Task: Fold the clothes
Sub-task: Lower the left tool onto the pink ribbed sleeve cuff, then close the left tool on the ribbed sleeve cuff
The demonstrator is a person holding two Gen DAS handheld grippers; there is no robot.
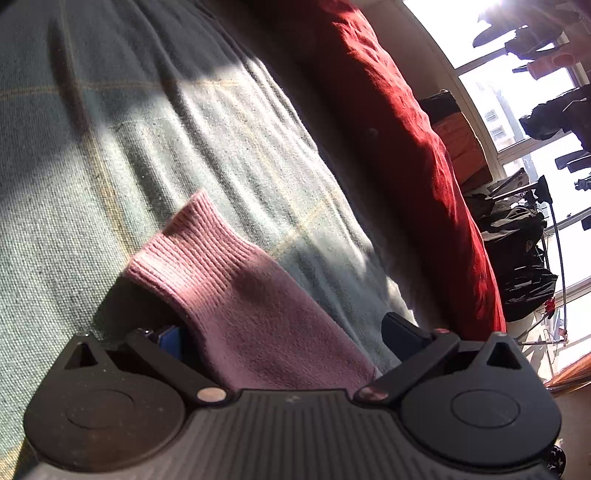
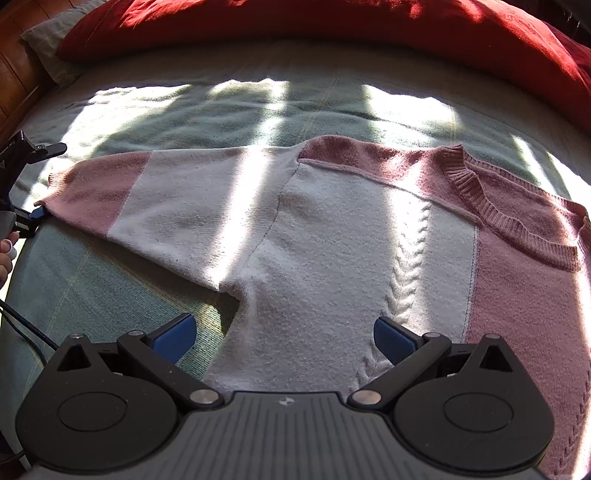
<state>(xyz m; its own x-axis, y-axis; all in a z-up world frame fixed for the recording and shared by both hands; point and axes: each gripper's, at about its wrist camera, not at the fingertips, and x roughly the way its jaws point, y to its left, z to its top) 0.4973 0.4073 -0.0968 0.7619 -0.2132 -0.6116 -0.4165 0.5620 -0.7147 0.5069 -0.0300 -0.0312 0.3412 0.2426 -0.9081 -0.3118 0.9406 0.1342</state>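
Observation:
A pink and white knitted sweater (image 2: 332, 236) lies flat on the green bedspread (image 2: 258, 107), collar at the right, one sleeve stretched out to the left. My left gripper (image 1: 280, 332) is open around the pink ribbed cuff (image 1: 229, 280) of that sleeve, which lies between its fingers. It also shows at the left edge of the right wrist view (image 2: 29, 214), at the cuff's end. My right gripper (image 2: 284, 336) is open and empty, low over the sweater's white body below the armpit.
A red blanket (image 2: 332, 26) lies bunched along the far side of the bed. A wooden headboard (image 2: 11, 62) and a grey pillow (image 2: 48, 40) are at the far left. Windows, dark bags and a stand (image 1: 517, 240) are beyond the bed.

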